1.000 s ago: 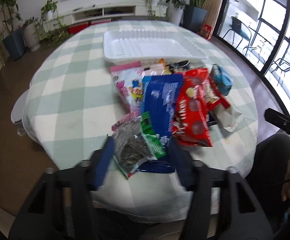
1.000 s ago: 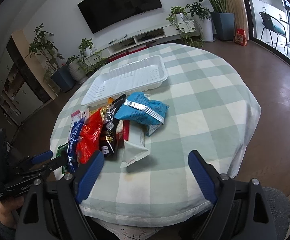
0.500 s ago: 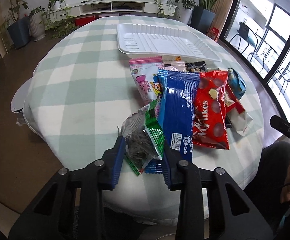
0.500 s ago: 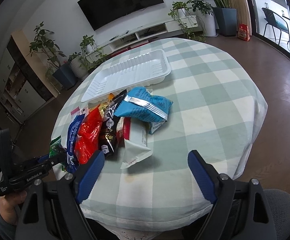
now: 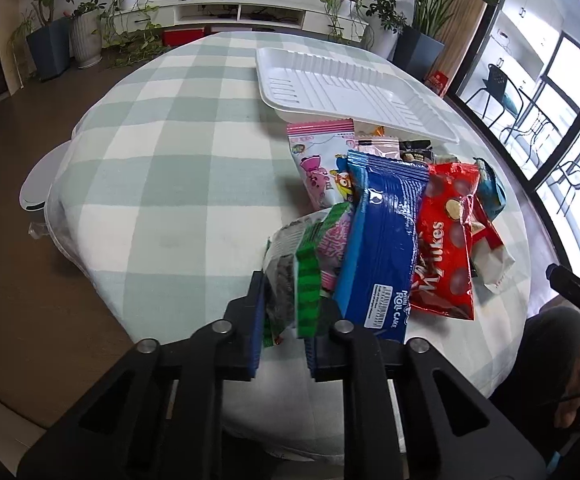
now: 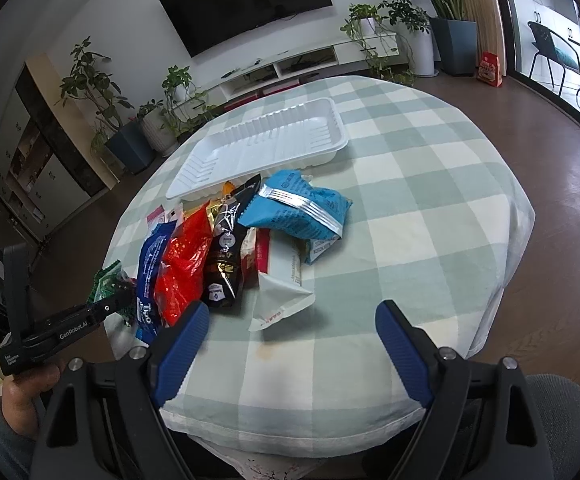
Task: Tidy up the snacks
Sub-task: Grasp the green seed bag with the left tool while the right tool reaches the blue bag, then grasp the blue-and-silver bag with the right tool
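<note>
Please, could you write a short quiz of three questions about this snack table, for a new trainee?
1. True or false: the left gripper is shut on the green seed packet.
2. Which is empty: A) white tray B) snack pile?
3. Fill in: the right gripper is ____.

Key: 1 true; 2 A; 3 open, holding nothing.

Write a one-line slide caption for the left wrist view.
Left gripper shut on the seed bag at the near end of the snack pile, white tray waiting beyond.
</note>
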{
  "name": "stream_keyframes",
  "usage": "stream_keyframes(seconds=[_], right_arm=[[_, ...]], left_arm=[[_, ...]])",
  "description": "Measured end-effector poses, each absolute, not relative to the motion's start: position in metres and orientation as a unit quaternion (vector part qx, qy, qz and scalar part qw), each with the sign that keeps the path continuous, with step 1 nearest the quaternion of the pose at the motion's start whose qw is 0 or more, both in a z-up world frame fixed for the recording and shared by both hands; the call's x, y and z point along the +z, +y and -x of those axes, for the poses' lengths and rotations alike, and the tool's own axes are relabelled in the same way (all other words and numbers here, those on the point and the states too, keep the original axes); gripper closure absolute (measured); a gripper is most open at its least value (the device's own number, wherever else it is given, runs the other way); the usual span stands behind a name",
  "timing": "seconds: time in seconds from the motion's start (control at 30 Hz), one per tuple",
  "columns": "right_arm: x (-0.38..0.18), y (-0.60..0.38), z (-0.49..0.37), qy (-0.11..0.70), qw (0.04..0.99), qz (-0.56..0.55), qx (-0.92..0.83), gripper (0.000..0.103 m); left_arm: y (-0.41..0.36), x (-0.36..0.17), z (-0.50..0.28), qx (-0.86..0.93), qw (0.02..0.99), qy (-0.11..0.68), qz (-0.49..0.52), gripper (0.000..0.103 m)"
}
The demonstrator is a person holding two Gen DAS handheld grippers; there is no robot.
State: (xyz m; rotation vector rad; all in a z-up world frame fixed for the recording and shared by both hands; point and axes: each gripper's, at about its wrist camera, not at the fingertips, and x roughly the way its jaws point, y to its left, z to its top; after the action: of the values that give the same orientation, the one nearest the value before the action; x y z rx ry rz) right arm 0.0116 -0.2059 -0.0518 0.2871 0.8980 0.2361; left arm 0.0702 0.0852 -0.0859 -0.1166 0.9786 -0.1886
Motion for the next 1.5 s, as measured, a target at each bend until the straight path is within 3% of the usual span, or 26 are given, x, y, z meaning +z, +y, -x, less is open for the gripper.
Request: stream_keyframes(seconds=[0.1, 0.17, 0.23, 0.3, 0.47, 0.7, 0.9, 1.07, 1.5], right_arm=[[-0.053, -0.205, -0.011, 0.431, 0.885, -0.134, 0.111, 0.019], [-0.054, -0.205, -0.012, 0.433, 0.885, -0.133, 0.109, 0.024], [-0.055, -0.204, -0.012, 0.437, 0.884, -0.127, 0.106, 0.036], [-0.057, -0.203, -0.014, 0.442, 0.884, -0.114, 0.103, 0.039], [-0.058, -0.205, -0.017, 0.450, 0.880, -0.113, 0.099, 0.039], [-0.063, -0.191, -0.035, 0.473, 0.866, -0.107, 0.121, 0.029], [-0.063, -0.179, -0.061, 0.480, 0.866, -0.074, 0.117, 0.029], [-0.054, -0.186, -0.077, 0.470, 0.873, -0.071, 0.115, 0.036], [-0.063, -0.181, -0.107, 0.489, 0.848, 0.101, 0.177, 0.036]], left_arm=[[0.089, -0.086, -0.070, -0.091, 0.876, 0.469, 0.062, 0.090], [0.091, -0.083, -0.068, -0.093, 0.880, 0.461, 0.064, 0.091], [0.093, -0.080, -0.065, -0.092, 0.885, 0.452, 0.066, 0.092], [0.096, -0.077, -0.062, -0.091, 0.887, 0.446, 0.073, 0.092], [0.109, -0.068, -0.051, -0.094, 0.891, 0.432, 0.097, 0.093], [0.123, -0.064, -0.040, -0.112, 0.889, 0.424, 0.132, 0.093], [0.128, -0.067, -0.037, -0.121, 0.887, 0.421, 0.149, 0.093], [0.130, -0.069, -0.038, -0.125, 0.885, 0.422, 0.155, 0.093], [0.124, -0.071, -0.041, -0.139, 0.881, 0.427, 0.148, 0.093]])
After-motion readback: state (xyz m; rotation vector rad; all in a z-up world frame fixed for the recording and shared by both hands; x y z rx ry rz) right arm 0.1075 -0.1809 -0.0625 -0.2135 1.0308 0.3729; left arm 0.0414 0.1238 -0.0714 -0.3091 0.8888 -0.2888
